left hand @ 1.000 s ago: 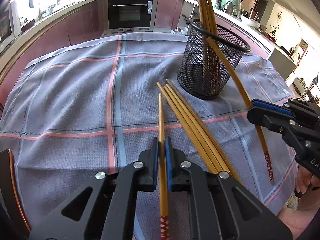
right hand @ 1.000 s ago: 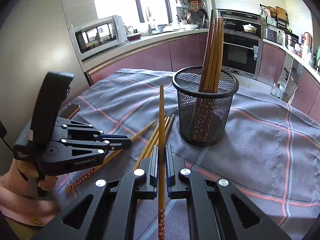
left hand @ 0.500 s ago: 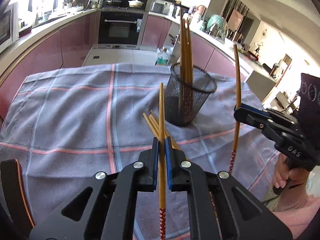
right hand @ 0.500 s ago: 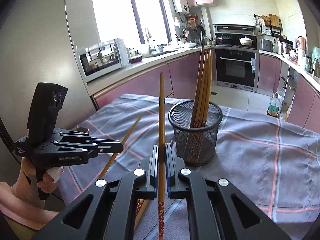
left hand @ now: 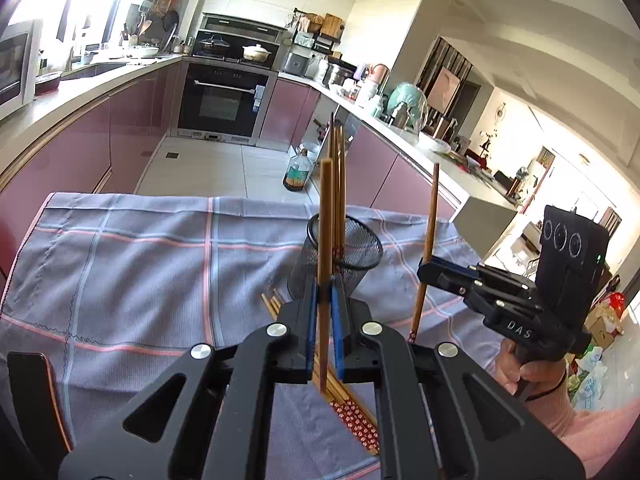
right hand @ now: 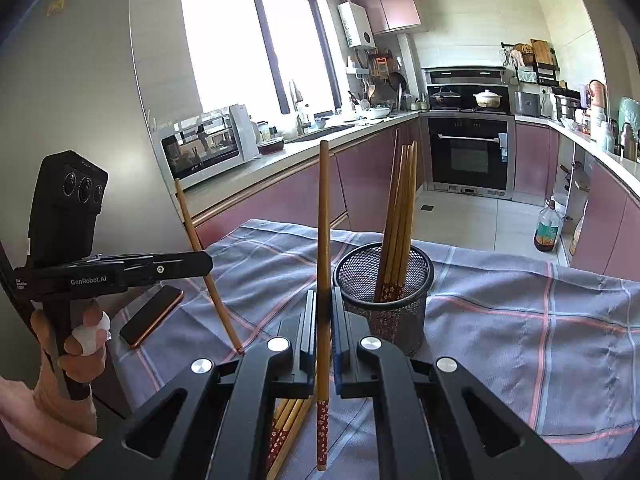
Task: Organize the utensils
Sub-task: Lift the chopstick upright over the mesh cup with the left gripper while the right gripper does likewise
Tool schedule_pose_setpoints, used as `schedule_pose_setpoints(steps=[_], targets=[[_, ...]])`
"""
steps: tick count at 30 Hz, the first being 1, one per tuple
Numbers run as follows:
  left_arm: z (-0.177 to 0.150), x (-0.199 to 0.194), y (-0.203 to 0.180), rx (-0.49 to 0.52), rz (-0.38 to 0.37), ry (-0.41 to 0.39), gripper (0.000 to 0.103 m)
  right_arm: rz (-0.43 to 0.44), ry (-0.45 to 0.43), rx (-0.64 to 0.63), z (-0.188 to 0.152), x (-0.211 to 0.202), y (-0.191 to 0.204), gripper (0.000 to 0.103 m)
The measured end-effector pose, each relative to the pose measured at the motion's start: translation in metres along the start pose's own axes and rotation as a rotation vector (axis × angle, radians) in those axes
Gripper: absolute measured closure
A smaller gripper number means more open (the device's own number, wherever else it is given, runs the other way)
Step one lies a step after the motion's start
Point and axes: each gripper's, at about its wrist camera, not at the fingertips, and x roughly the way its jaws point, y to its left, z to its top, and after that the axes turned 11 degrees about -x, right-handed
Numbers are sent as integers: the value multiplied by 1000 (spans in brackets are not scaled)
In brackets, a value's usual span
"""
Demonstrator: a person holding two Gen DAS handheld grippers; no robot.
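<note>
Both raised chopsticks now stand upright; tan wood, red-patterned ends.

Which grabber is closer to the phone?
Left. The left gripper hangs just above the phone; the right gripper is farther off, beside the mesh cup.
</note>
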Motion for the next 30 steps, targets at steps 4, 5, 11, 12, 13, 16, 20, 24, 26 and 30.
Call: schedule_pose_setpoints(steps=[4, 5, 11, 12, 13, 16, 20, 24, 26, 30], targets=[[8, -5, -4, -12, -27, -21, 96, -4, -11, -4, 5, 0, -1, 98], [11, -6, -5, -13, -32, -25, 96, -7, -15, -5, 6, -1, -1, 98], [29, -10, -13, -7, -48, -60, 96, -17, -44, -6, 16, -2, -5, 98], [32, -10, -15, -4, -50, -66, 96, -19, -49, -5, 19, -2, -6, 98], [36, -10, -16, -2, -51, -72, 96, -24, -56, -7, 22, -3, -8, 98], [49, -12, -23, 8, -58, -91, 96, -41, -84, -16, 32, -6, -11, 98], [67, -13, -33, 25, -63, -123, 96, -59, -127, -17, 49, -8, -17, 98], [83, -12, -42, 43, -60, -141, 96, -78, -159, -16, 64, -6, -24, 98], [91, -9, -46, 49, -56, -148, 96, -89, -169, -15, 69, -2, -28, 98], [104, -4, -51, 52, -60, -149, 96, -104, -190, -3, 78, 3, -36, 98]])
